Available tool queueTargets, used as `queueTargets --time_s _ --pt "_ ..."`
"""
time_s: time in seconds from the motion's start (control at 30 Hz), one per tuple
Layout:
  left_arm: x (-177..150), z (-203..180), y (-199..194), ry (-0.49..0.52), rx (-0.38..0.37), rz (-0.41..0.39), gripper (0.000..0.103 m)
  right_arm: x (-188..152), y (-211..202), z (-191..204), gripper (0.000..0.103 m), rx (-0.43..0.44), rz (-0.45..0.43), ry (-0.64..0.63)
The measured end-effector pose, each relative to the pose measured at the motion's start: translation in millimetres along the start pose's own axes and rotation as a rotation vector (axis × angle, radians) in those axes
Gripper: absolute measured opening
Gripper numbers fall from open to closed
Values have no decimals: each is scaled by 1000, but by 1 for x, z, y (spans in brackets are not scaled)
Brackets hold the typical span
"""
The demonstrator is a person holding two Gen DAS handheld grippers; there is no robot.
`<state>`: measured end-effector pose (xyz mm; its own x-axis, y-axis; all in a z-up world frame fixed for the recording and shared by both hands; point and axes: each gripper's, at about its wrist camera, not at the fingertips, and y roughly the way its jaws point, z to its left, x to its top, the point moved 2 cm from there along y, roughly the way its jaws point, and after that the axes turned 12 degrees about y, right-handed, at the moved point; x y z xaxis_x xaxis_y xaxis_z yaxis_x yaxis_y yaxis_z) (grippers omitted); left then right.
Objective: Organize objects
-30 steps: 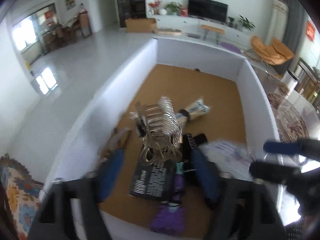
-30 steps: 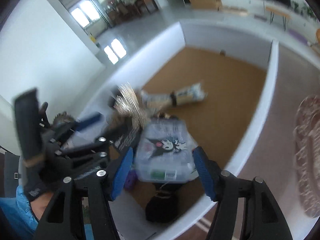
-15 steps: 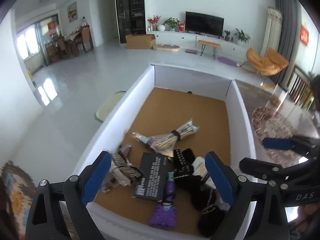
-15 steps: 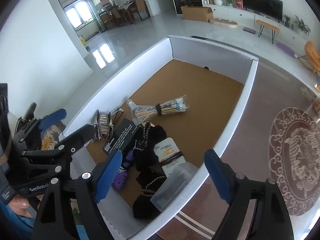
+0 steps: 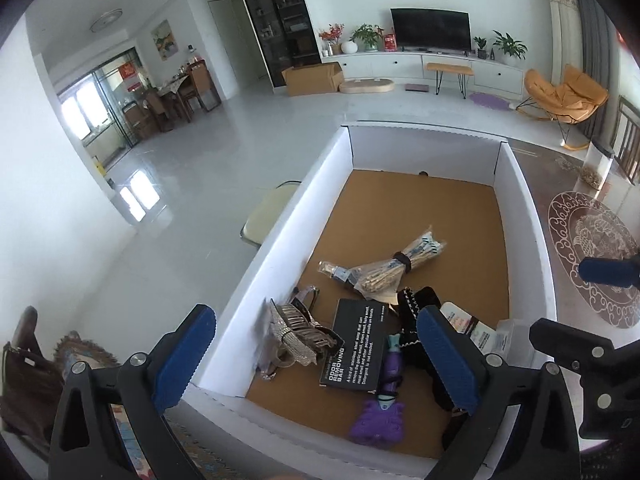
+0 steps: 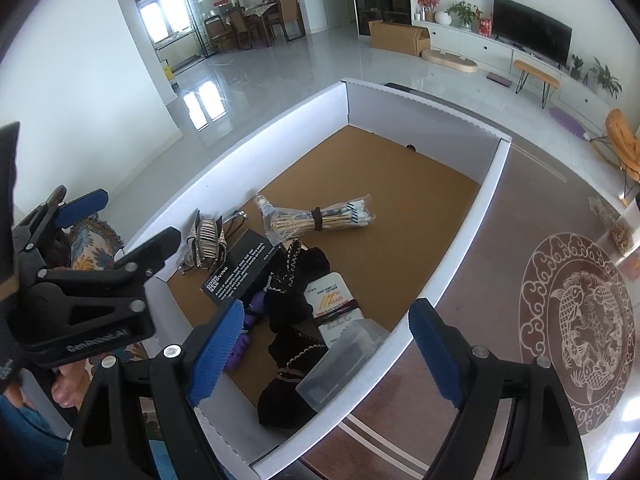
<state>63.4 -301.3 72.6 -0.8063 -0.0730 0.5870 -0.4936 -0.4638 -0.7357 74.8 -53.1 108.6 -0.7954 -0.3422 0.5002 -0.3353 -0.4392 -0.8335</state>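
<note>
A: What lies along the box's [image 5: 280, 240] near edge?
B: Left corner, a silver clip [image 5: 294, 330]; then a black card [image 5: 356, 350], a purple toy [image 5: 378, 414], dark socks [image 6: 294, 276], a clear case [image 6: 342, 354] against the right wall.
A: The grippers?
B: Left gripper [image 5: 316, 358] and right gripper [image 6: 326, 354] hover above, jaws just opened wide, empty.

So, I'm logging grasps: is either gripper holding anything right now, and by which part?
Nothing is held. The left gripper and right gripper both hang open and empty above the white box; their jaws have just been opening.
</note>
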Motion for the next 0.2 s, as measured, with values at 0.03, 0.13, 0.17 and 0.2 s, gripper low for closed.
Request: queueTargets --time_s 0.03,0.13,0.17,0.2 --pt "-1 0 1 -6 -19 6 102 10 9 2 85 -2 -1 -4" --pt "-6 3 3 -44 -91 9 102 53 42 16 85 -7 2 -6" --pt "-7 6 1 -60 -90 0 102 54 44 17 85 -6 3 -5" --pt "-8 7 0 -68 -86 -9 102 57 47 20 85 -5 3 -4"
